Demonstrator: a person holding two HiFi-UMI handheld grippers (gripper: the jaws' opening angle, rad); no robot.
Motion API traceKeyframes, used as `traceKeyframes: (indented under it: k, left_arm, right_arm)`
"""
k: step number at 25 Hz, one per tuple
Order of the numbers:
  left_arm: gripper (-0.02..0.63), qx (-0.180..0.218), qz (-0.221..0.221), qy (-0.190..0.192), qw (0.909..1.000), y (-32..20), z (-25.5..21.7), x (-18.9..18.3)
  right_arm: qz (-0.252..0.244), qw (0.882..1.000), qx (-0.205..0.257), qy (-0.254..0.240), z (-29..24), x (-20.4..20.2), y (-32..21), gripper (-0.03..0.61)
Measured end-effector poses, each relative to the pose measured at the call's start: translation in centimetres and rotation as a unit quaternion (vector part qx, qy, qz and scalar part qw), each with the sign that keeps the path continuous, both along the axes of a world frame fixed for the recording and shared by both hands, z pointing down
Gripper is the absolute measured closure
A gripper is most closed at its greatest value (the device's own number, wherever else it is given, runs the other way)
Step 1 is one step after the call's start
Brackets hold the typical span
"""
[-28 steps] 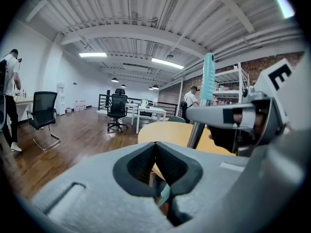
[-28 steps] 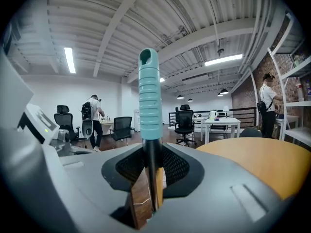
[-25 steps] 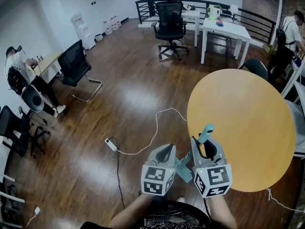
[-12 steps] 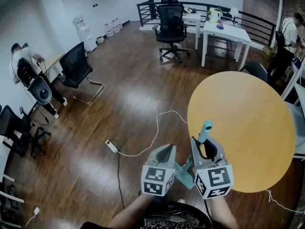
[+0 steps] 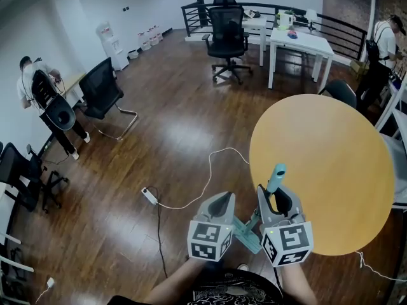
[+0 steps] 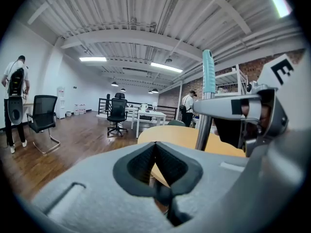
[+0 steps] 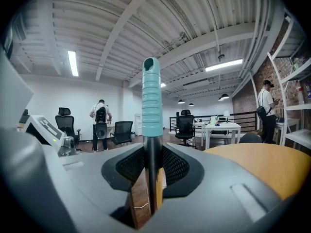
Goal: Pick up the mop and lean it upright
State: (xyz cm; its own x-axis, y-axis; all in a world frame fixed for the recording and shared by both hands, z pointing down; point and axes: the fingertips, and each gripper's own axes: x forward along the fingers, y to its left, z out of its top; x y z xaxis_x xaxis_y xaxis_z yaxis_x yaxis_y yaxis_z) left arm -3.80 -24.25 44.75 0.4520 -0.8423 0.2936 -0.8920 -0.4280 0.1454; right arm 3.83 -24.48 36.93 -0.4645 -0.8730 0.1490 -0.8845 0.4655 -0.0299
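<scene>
The mop's pole, with a ribbed teal grip (image 5: 276, 176) at its top, stands nearly upright at the near edge of the round wooden table (image 5: 331, 151). My right gripper (image 5: 278, 197) is shut on the dark pole just below the grip, which rises between its pads in the right gripper view (image 7: 151, 93). The teal mop head (image 5: 245, 232) shows low down between the two grippers. My left gripper (image 5: 220, 200) sits close to the left of the pole, jaws shut with nothing in them (image 6: 155, 147). In the left gripper view the pole (image 6: 208, 76) stands to the right.
A white power strip (image 5: 148, 194) and its cable lie on the wooden floor ahead to the left. Black office chairs (image 5: 227, 33) and white tables (image 5: 299, 40) stand at the back. One person (image 5: 39, 91) stands at the left wall, another (image 5: 385, 40) at the far right.
Both grippers and the mop have barely moved; the grip's top has shifted slightly. The person at the left has risen and stepped along the wall.
</scene>
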Motion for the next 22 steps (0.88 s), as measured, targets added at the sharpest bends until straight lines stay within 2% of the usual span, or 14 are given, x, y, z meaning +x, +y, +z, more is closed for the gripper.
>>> traceKeyframes:
  k: [12, 22]
  left_arm:
    - [0.611, -0.006, 0.003, -0.006, 1.0, -0.1, 0.8, 0.4]
    - [0.611, -0.018, -0.004, -0.005, 0.9998, -0.8, 1.6, -0.2]
  right_arm:
    - [0.016, 0.999, -0.035, 0.001, 4.6, 0.6, -0.1, 0.482]
    - [0.004, 0.997, -0.073, 0.006, 9.5, -0.5, -1.1, 0.482]
